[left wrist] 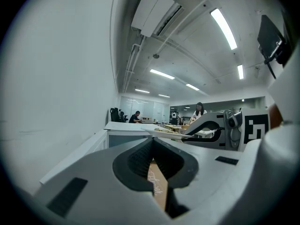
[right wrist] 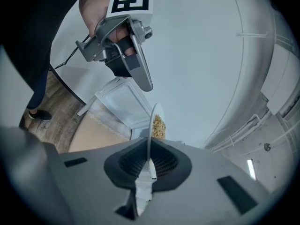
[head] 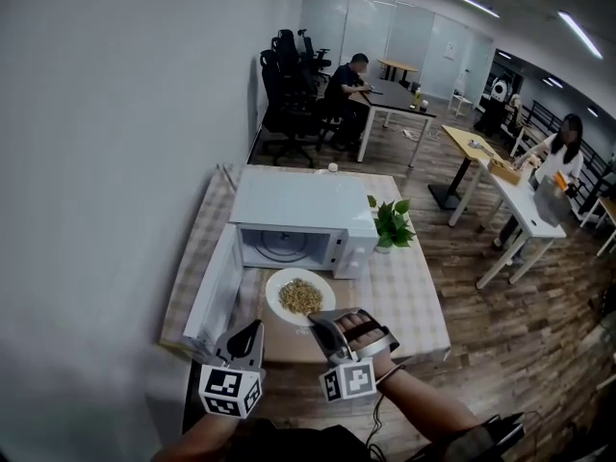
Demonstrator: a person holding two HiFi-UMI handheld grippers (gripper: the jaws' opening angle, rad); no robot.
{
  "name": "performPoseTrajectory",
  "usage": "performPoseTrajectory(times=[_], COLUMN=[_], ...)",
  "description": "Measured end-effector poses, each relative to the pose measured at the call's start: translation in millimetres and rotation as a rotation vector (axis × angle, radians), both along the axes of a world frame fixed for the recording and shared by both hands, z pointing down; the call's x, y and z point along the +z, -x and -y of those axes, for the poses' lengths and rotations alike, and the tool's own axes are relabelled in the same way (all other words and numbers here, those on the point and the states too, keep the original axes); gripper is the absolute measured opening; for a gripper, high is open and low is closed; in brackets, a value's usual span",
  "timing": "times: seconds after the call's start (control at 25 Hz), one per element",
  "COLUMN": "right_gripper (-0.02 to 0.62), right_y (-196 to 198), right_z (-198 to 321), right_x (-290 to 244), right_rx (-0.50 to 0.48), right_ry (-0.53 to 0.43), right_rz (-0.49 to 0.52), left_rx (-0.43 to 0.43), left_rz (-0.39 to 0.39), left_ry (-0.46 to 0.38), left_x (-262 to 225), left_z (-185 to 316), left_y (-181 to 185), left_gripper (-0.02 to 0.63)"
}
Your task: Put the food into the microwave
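**Plate gripped in front of the open microwave**

Nearest, the left gripper is closed tight on the near edge of a flat brown cardboard sheet. The right gripper is clamped on the rim of a round white plate of yellowish food over that sheet. Just beyond, on the checked-cloth table, stands a white microwave, its door swung open to the left.

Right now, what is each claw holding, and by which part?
The right claw pinches the plate of food by its near rim. The left claw is shut on an edge of the brown board.
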State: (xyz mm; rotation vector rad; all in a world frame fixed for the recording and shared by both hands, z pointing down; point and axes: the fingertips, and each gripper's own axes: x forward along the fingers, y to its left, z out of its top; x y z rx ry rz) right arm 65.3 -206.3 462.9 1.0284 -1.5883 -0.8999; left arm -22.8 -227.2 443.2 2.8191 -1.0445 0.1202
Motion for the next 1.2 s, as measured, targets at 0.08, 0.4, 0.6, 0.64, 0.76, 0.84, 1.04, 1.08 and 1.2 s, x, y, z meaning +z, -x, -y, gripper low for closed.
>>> performPoseTrajectory(times=[0.08, 0.4, 0.6, 0.64, 0.76, 0.84, 1.04, 1.08, 1.2], right_gripper=[0.02, 0.02, 0.021, 0.021, 0.021, 0.021, 0.021, 0.021, 0.021], right_y=[1.8, -9.1, -25.1, -28.7, -40.2, -45.5, -54.4, -56.1, -59.6], right_z=[9.3, 41.5, 71.4, 78.3, 98.0, 111.1, 143.2, 148.8, 162.9], right_x=[7.8, 39.9, 58.4, 63.0, 73.4, 80.2, 95.9, 99.4, 108.7], right_rx=[0.011, 0.036, 0.037, 0.037, 0.026, 0.01, -0.022, -0.026, -0.033], right_ry=[0.007, 0.061, 0.087, 0.094, 0.11, 0.117, 0.134, 0.138, 0.148], right_rz=[-0.008, -0.023, -0.031, -0.031, -0.031, -0.028, -0.034, -0.029, -0.024], left_rx=[0.009, 0.015, -0.005, -0.013, -0.04, -0.055, -0.071, -0.075, -0.094], left_rz=[0.001, 0.014, 0.033, 0.039, 0.052, 0.06, 0.077, 0.082, 0.099], left_ry=[-0.004, 0.019, 0.042, 0.046, 0.057, 0.061, 0.104, 0.107, 0.118], left_x=[4.3, 22.3, 32.4, 34.7, 38.5, 41.0, 58.8, 61.7, 69.5], left_z=[8.0, 29.3, 48.6, 53.9, 69.3, 78.3, 92.9, 96.0, 106.9], left_y=[2.0, -0.3, -9.1, -10.6, -17.0, -22.1, -38.0, -40.7, -45.7], left_gripper=[0.009, 0.009, 0.009, 0.009, 0.009, 0.009, 0.009, 0.009, 0.009])
